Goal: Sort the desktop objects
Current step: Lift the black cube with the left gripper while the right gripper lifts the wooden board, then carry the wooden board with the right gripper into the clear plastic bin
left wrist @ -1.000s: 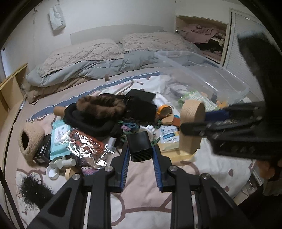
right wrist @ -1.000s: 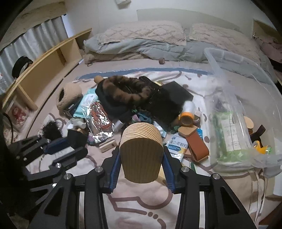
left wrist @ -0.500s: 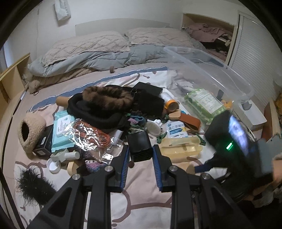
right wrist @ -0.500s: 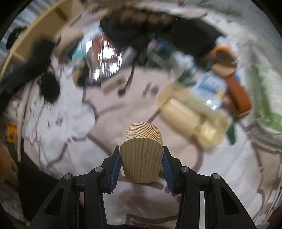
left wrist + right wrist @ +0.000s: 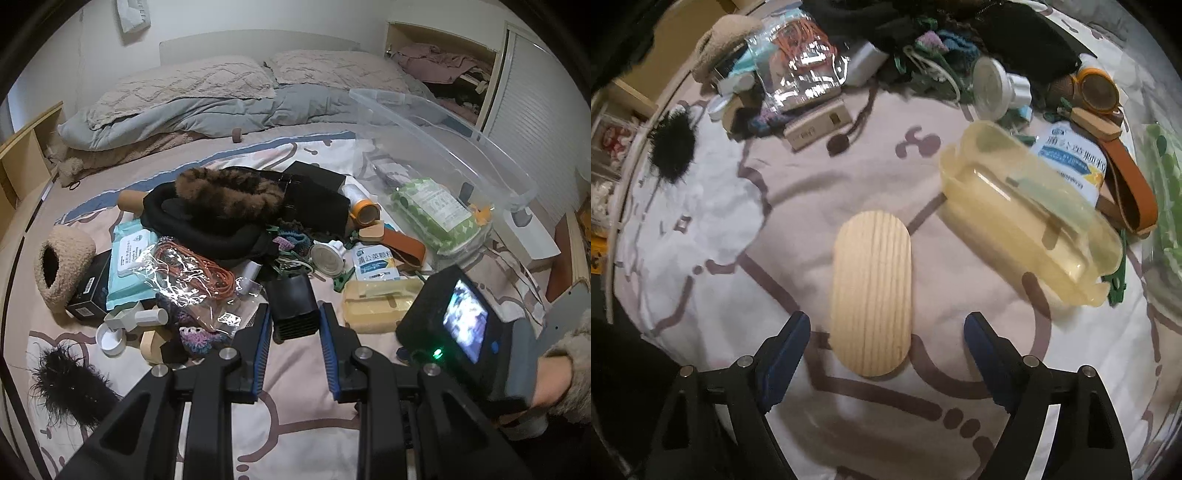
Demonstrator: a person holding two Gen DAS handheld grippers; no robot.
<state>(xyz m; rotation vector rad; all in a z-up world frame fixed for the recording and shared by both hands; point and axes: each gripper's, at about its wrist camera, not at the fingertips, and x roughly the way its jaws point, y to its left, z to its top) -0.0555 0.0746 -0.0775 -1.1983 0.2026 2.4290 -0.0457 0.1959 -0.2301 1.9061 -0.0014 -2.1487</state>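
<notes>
The right gripper (image 5: 884, 343) pointed steeply down at the bedsheet (image 5: 713, 221), its jaws apart after just opening. The pale oval wooden block (image 5: 871, 293) lay flat on the sheet between the blue pads (image 5: 783, 354), touched by neither. Open sheet extended left of the block; to its right, near but apart, lay a translucent yellow plastic case (image 5: 1027, 218). The clutter pile bordered the far side.

The left gripper (image 5: 295, 334) was clamped on a small ribbed black box (image 5: 294, 308), held above the sheet at the pile's near edge. A clear plastic storage bin (image 5: 454, 133) stood at the pile's right, holding a green wipes packet (image 5: 436, 214).

One second earlier the block was gripped upright and raised between the right pads; half a second earlier it was still gripped, low over the sheet. The left grip on the box was unchanged.
</notes>
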